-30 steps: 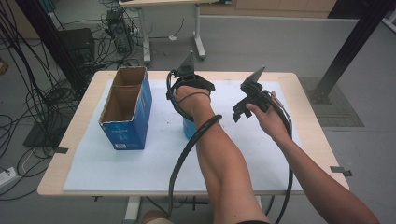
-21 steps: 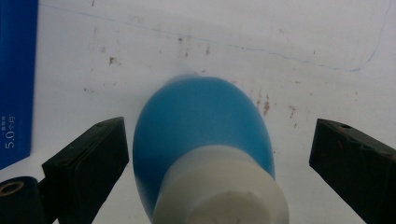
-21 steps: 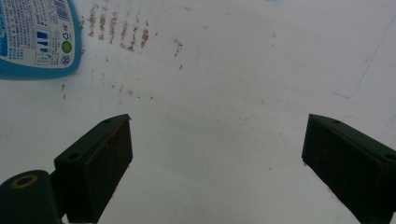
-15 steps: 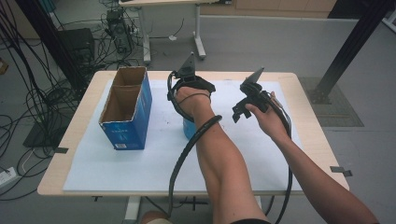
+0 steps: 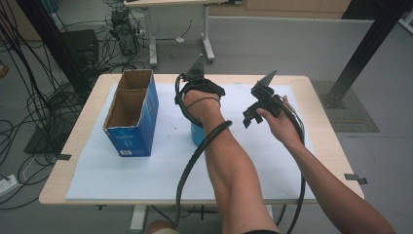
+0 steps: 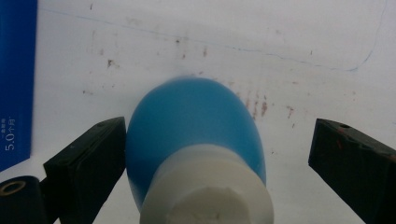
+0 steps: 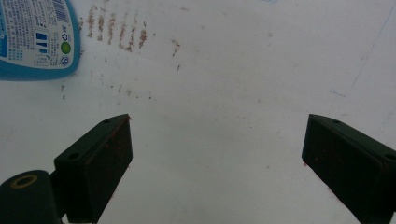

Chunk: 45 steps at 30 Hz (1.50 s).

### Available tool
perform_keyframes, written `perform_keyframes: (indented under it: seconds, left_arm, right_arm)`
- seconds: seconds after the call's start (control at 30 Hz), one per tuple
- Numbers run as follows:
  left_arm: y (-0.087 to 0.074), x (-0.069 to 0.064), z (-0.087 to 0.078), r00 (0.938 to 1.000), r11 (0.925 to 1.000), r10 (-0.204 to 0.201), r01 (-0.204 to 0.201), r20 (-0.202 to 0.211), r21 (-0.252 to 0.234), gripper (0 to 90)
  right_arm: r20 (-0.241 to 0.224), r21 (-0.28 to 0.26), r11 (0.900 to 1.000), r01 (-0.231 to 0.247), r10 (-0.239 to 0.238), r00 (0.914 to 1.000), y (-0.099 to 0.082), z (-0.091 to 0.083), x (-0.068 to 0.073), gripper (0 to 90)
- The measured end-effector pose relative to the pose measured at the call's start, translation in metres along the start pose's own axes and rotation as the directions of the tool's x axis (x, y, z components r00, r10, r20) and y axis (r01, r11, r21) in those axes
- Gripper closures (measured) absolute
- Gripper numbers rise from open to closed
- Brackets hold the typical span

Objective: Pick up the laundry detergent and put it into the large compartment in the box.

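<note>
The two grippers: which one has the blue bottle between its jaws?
The left gripper: the blue bottle stands between its open jaws. The right gripper has only bare white paper between its jaws.

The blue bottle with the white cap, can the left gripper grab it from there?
Probably yes. The blue bottle with the white cap already stands between the open jaws of the left gripper; one jaw sits right beside it, the other stands apart, and nothing blocks them from closing.

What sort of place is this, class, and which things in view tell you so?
Probably a lab or workshop set up for recording: a taped white sheet covers the table, cables tangle on the floor, and electronic equipment stands behind.
</note>
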State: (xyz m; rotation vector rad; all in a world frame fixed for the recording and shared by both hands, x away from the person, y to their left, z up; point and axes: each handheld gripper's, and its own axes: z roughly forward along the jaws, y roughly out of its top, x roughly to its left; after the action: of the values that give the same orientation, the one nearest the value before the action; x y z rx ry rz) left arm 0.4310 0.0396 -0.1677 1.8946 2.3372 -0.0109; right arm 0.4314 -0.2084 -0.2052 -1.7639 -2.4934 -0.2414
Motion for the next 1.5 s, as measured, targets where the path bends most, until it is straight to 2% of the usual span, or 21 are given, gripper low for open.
perform_keyframes:
  seconds: [1.5]
  left_arm:
    - [-0.0010,-0.0012,0.0041,1.0000,0.9999,-0.001,0.001,0.003,-0.011,5.8]
  right_arm:
    - [-0.005,0.002,0.9999,0.012,-0.012,0.9999,0.0028,0.0022,0.0005,8.4]
